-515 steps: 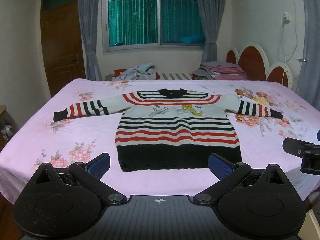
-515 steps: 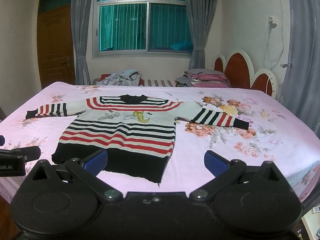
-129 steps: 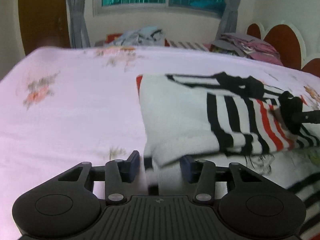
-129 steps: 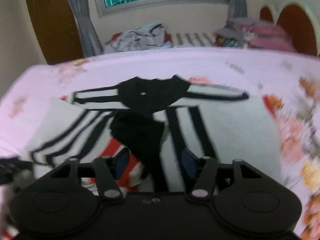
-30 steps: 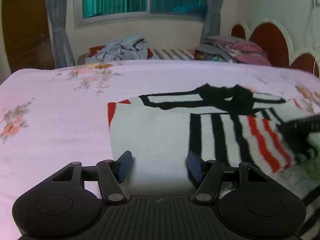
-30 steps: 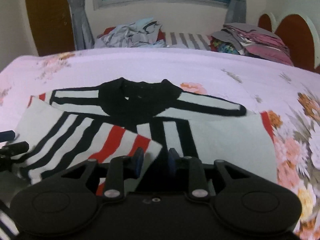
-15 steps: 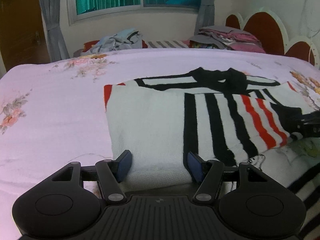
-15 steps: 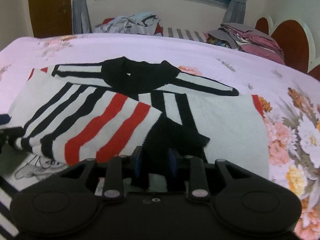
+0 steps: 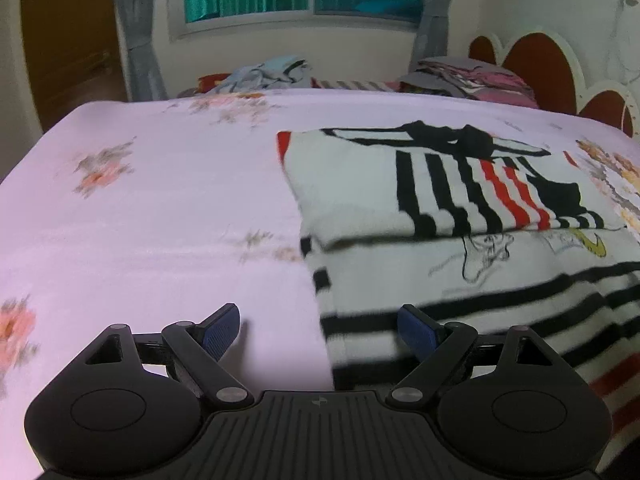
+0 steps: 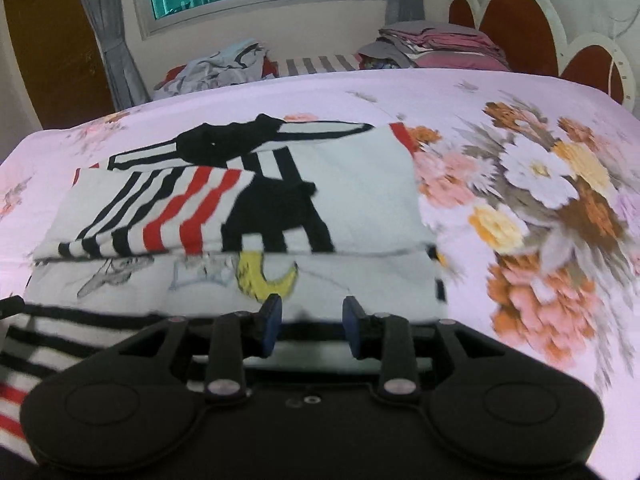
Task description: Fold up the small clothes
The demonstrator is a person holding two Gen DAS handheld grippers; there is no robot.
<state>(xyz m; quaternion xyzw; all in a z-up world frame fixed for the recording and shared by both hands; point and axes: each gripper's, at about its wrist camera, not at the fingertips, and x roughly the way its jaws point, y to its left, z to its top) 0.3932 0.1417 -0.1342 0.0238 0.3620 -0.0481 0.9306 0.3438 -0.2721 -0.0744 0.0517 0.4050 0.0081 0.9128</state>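
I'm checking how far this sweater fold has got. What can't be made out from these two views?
- Sweater hem: cut off in both views by the frame's lower edge and the gripper bodies.
- Cartoon print: partly hidden under the folded-in sleeves, blurred in both views.
- Left gripper: jaws open, but contact with the cloth can't be judged.
- Right gripper: jaws apart; anything underneath is hidden.

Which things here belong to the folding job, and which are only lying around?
For the job:
striped sweater
left hand-held gripper
right hand-held gripper

Lying about:
crumpled clothes pile
stacked folded clothes
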